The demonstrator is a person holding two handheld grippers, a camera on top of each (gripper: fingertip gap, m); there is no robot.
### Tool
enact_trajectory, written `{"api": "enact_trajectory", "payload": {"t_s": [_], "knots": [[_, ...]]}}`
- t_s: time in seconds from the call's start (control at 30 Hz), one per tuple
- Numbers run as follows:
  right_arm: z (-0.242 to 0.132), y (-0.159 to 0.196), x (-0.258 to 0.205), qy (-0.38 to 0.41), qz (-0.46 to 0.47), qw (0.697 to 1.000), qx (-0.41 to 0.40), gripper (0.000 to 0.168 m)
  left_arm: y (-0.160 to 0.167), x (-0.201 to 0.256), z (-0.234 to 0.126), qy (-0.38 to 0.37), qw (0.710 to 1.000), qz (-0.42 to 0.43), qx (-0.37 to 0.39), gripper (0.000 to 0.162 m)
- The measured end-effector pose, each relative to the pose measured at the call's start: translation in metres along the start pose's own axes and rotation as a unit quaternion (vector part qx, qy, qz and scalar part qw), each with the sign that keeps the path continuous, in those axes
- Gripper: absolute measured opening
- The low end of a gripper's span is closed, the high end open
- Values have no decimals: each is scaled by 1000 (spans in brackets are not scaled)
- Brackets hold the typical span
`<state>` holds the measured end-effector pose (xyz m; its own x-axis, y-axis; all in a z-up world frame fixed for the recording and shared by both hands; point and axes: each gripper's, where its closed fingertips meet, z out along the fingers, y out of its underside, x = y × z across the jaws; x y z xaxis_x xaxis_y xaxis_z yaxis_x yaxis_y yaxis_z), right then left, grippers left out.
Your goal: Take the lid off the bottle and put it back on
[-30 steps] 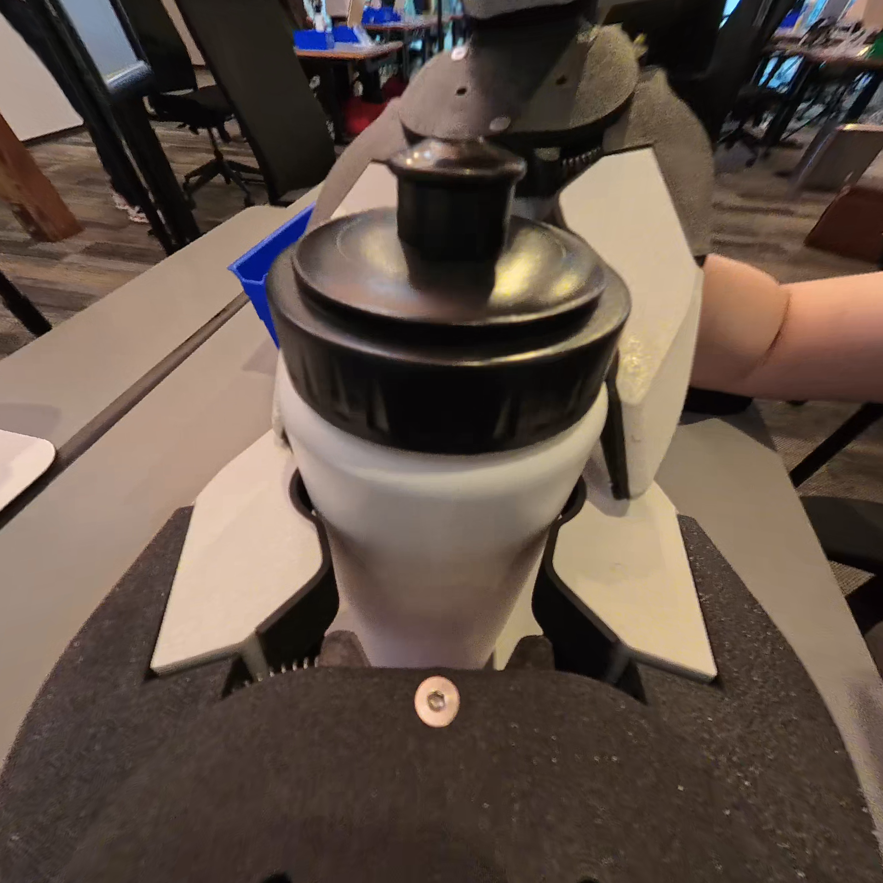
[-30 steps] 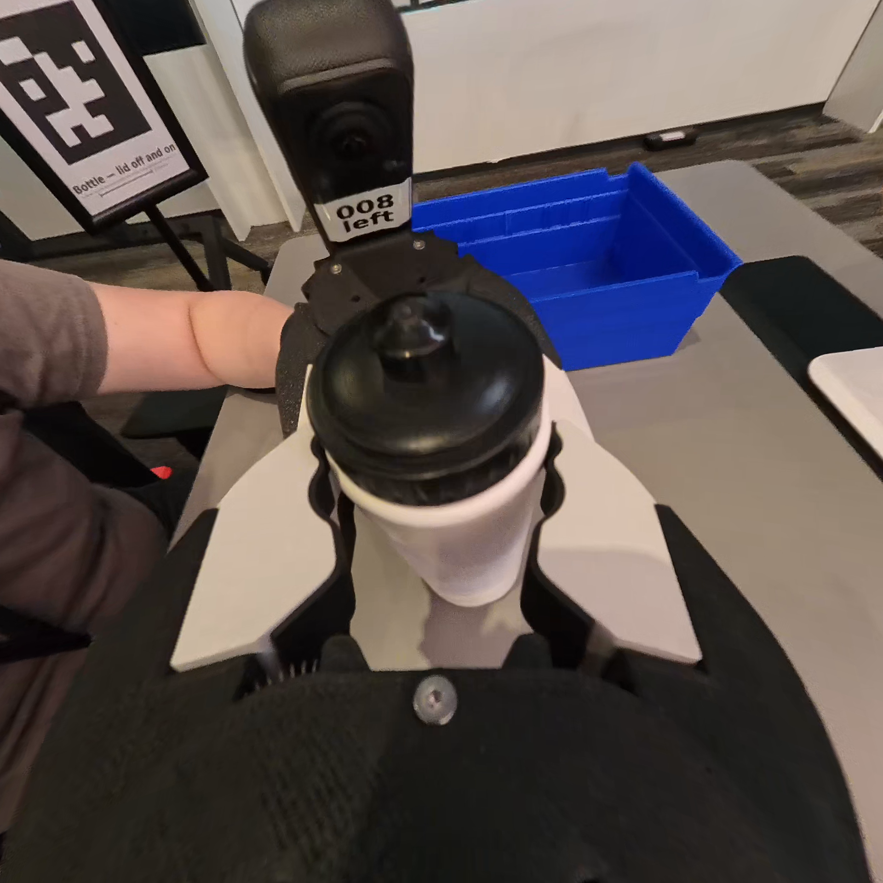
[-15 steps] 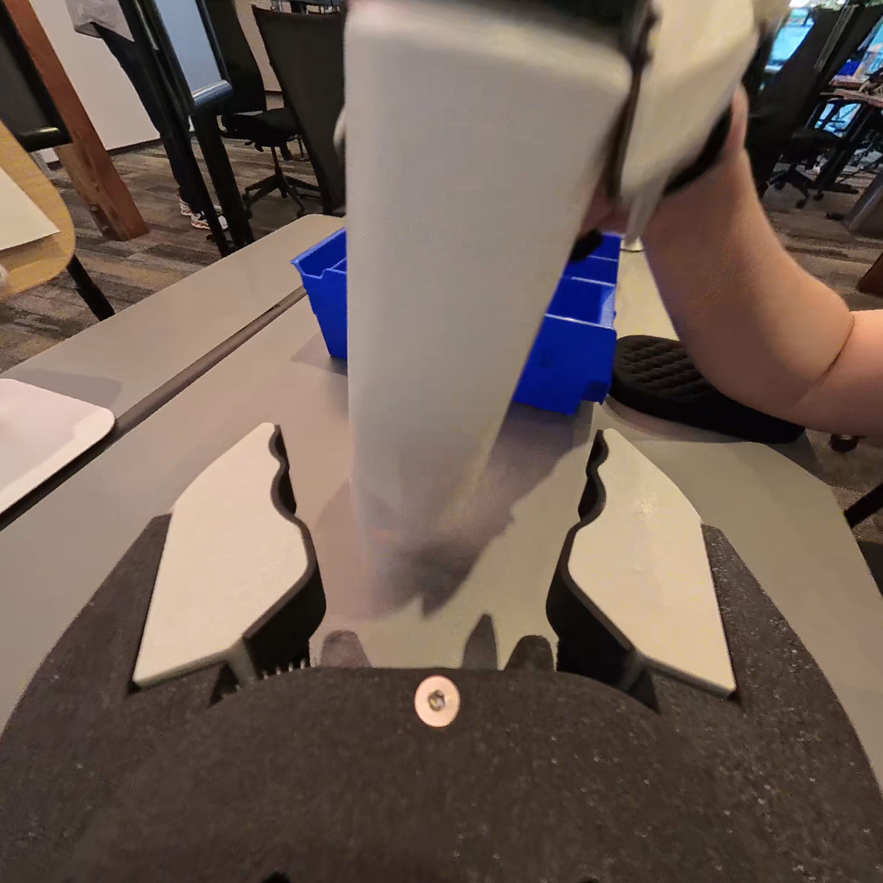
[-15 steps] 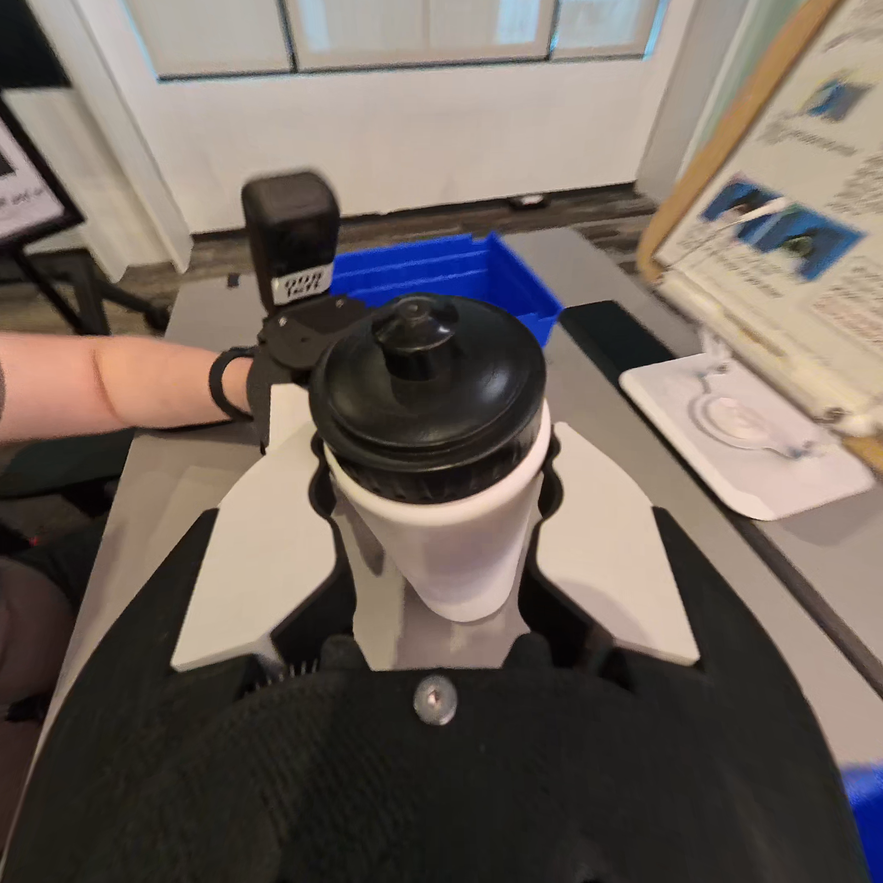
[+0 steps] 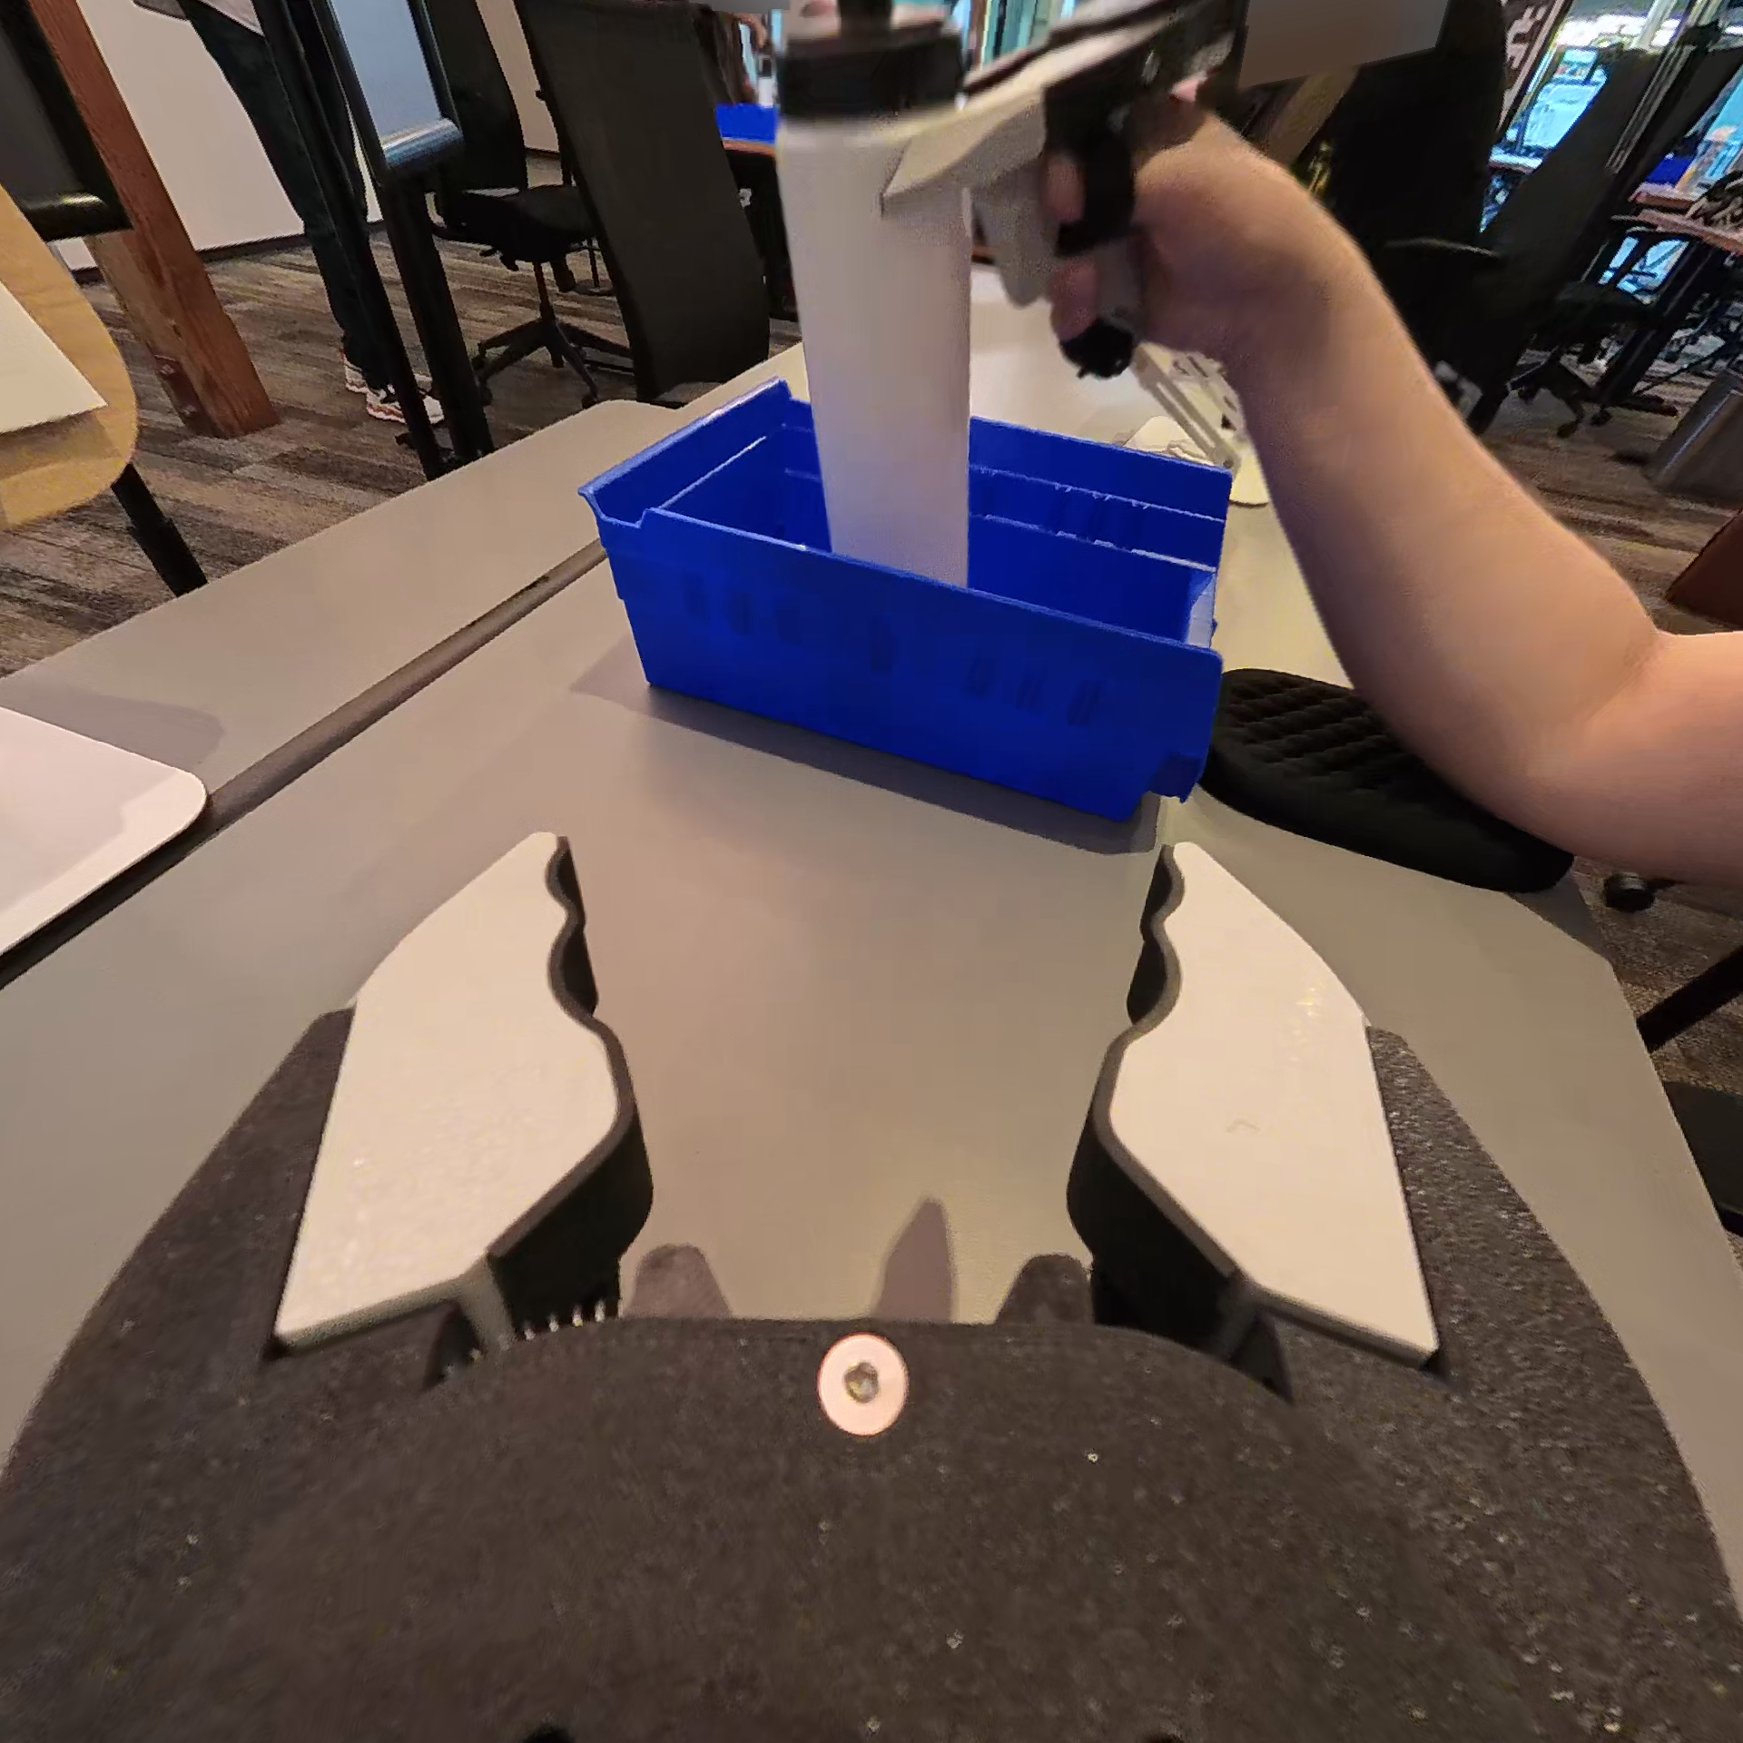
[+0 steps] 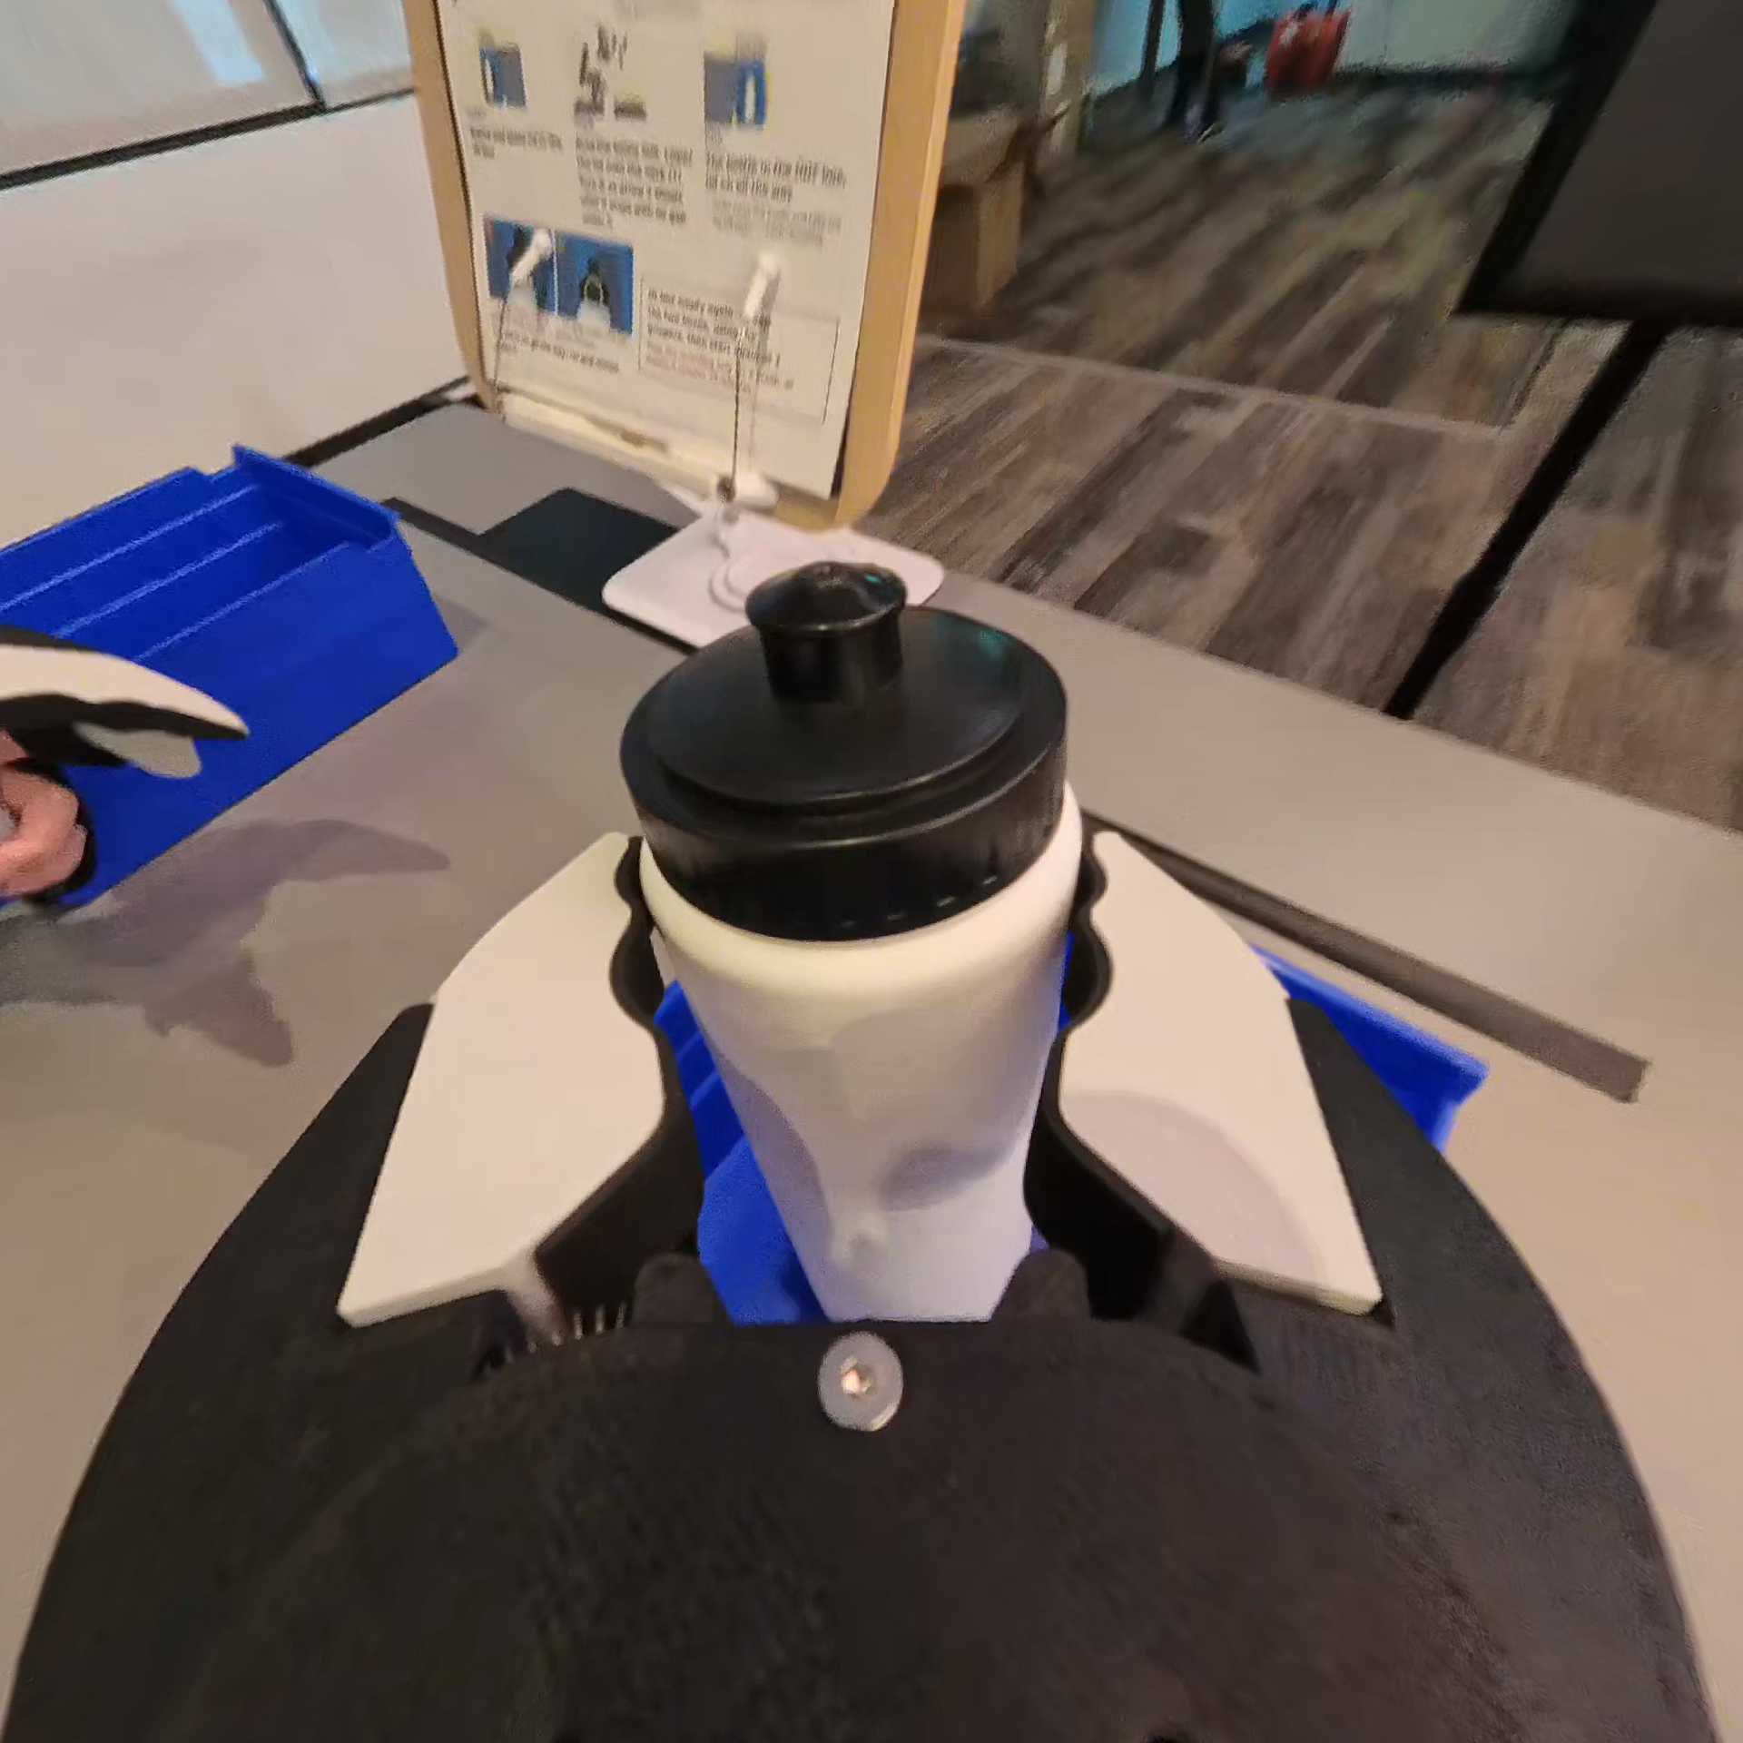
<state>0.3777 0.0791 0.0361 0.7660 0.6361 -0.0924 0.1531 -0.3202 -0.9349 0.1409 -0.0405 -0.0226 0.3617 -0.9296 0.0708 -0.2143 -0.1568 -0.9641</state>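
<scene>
My right gripper (image 6: pixel 854 953) clamped on neck of tall white plastic bottle (image 6: pixel 877 1066), just under black screw lid with pull spout (image 6: pixel 842 745); lid on. Bottle held upright in air, lower end over open blue plastic bin (image 5: pixel 905 651) on grey table (image 5: pixel 830 990). My left gripper (image 5: pixel 858 943) empty, jaws wide apart, low over table, short of bin.

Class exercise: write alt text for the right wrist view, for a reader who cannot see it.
The right tongs grip a white bottle just below its black lid, which is still on, above a blue bin on a grey table. Behind stands an instruction board.
</scene>
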Motion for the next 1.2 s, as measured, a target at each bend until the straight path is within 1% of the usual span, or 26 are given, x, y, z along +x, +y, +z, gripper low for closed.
{"api": "enact_trajectory", "payload": {"t_s": [0.13, 0.23, 0.33, 0.5, 0.57, 0.67, 0.73, 0.8, 0.9, 1.03, 1.13, 1.2], "knots": [[4, 18, 5, -42, 13, 999, -8, 86, -3, 1, -2, 4, 1000, -3, 7, 111], [4, 20, 8, -48, 8, 999, 6, 86, -4, 1, -3, 5, 1000, -3, 8, 110], [7, 26, 13, -40, -7, 999, 1, 86, -3, 2, -2, 7, 1000, -3, 6, 110], [5, 28, 16, -42, 15, 999, -1, 86, -4, 5, -3, 9, 1000, 3, 5, 109], [-3, 27, 16, -38, 43, 998, -22, 87, -5, 6, -3, 10, 1000, 4, 5, 109], [-25, 29, 6, -55, 105, 991, -62, 86, -6, 8, -3, 11, 1000, 6, 4, 109], [-39, 36, -4, -72, 132, 984, -100, 87, -6, 9, -3, 13, 1000, 7, 3, 109], [-45, 47, -10, -76, 141, 977, -138, 86, -6, 10, -2, 15, 1000, 6, 2, 109], [-32, 63, -1, -45, 147, 972, -178, 87, -3, 12, 0, 18, 1000, 7, -5, 109], [6, 75, 25, 0, 196, 966, -171, 86, -1, 13, 1, 20, 1000, 6, -9, 109], [25, 104, 48, 58, 198, 955, -214, 86, -3, 16, 1, 24, 1000, 3, -8, 108], [33, 127, 53, 75, 202, 942, -258, 86, -5, 17, 0, 29, 1000, -1, -6, 108]]}}
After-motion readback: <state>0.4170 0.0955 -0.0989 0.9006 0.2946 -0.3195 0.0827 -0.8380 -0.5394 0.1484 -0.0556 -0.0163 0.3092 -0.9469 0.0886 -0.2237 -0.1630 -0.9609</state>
